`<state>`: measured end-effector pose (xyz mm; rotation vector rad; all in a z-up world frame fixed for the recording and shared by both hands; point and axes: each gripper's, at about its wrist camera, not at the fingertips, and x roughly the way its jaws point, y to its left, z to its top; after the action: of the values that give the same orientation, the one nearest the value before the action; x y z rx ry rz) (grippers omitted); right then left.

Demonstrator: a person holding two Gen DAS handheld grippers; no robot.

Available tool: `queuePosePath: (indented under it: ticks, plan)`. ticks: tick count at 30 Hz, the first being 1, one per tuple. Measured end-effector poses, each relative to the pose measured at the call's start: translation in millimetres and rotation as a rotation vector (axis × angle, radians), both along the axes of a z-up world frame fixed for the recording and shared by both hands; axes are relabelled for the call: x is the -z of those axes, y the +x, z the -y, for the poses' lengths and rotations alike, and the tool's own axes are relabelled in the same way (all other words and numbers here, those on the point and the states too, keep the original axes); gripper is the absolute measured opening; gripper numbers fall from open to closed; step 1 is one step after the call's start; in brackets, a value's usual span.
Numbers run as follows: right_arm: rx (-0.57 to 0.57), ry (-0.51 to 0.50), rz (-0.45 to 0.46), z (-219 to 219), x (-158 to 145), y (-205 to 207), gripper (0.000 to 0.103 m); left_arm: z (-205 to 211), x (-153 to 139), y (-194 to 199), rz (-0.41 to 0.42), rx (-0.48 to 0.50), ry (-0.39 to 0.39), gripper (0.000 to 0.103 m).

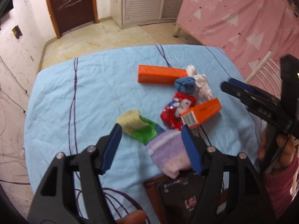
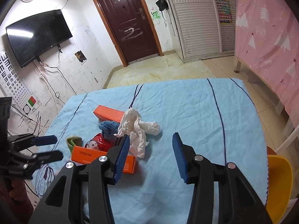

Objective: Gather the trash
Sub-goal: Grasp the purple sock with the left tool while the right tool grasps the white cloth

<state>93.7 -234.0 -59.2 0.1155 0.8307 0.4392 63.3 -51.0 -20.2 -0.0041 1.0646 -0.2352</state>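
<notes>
The left gripper (image 1: 149, 136) is being held with its jaws wide apart and nothing pressed by the pads. A purple-and-pink sock (image 1: 166, 153) is lying between the jaws, against the right-hand finger, and a green-and-yellow sock (image 1: 139, 127) is lying just ahead of the jaw tips. Beyond them, a red snack wrapper (image 1: 175, 110), a small orange box (image 1: 201, 113), a blue sock ball (image 1: 186, 85), a crumpled white tissue (image 1: 200, 82) and a long orange box (image 1: 160, 74) are being shown on the blue cloth (image 1: 84, 93). The right gripper (image 2: 150, 143) is being held moderately open and empty, with the tissue (image 2: 136, 128) just ahead of its left-hand finger.
</notes>
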Motion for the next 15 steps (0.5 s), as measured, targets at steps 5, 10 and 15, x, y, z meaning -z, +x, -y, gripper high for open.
queuePosePath:
  ticks: [5, 10, 15]
  plan:
    - [0.007, -0.055, -0.01, -15, 7, 17, 0.041, 13, 12, -8, -0.019, 0.055, 0.01, 0.069]
    - [-0.035, -0.085, -0.036, -37, 13, 32, 0.041, 23, 26, -7, -0.048, 0.077, 0.024, 0.068]
    - [-0.05, -0.134, -0.053, -52, 20, 40, 0.043, 26, 37, -2, -0.086, 0.084, 0.02, 0.048]
